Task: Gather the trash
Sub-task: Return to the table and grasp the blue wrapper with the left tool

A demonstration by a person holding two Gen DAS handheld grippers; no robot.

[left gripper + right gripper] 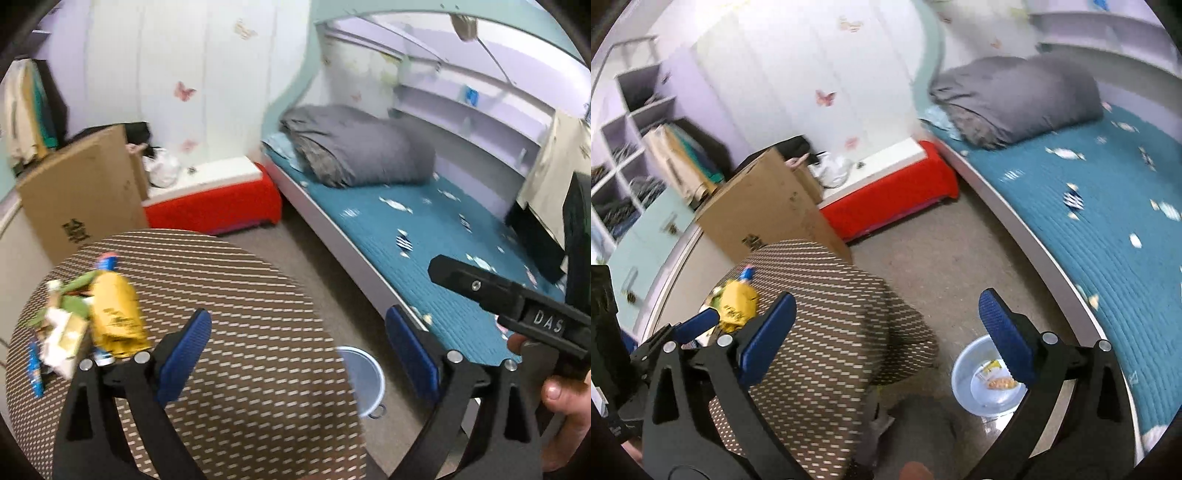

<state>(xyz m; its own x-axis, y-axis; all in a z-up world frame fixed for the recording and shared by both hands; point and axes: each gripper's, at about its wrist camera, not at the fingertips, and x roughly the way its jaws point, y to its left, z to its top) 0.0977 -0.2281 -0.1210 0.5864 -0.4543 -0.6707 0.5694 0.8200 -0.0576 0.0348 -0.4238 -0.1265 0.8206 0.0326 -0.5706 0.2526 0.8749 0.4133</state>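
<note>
A pile of trash wrappers [74, 325], with a yellow bag [116, 314] on top, lies at the left edge of a round table with a brown patterned cloth [240, 332]. My left gripper [299, 354] is open and empty above the table, right of the pile. A light blue basin [990, 384] stands on the floor beside the table and holds a couple of wrappers [997, 380]; its rim shows in the left wrist view [365, 376]. My right gripper [886, 343] is open and empty, above the table edge and the basin. The yellow bag [738, 306] shows there too.
A bed with a teal cover [424, 236] and a folded grey blanket [354, 147] runs along the right. A cardboard box [81, 199] and a red-and-white box [221, 199] stand behind the table. Shelves [624, 147] line the left wall. Carpeted floor [942, 251] lies between table and bed.
</note>
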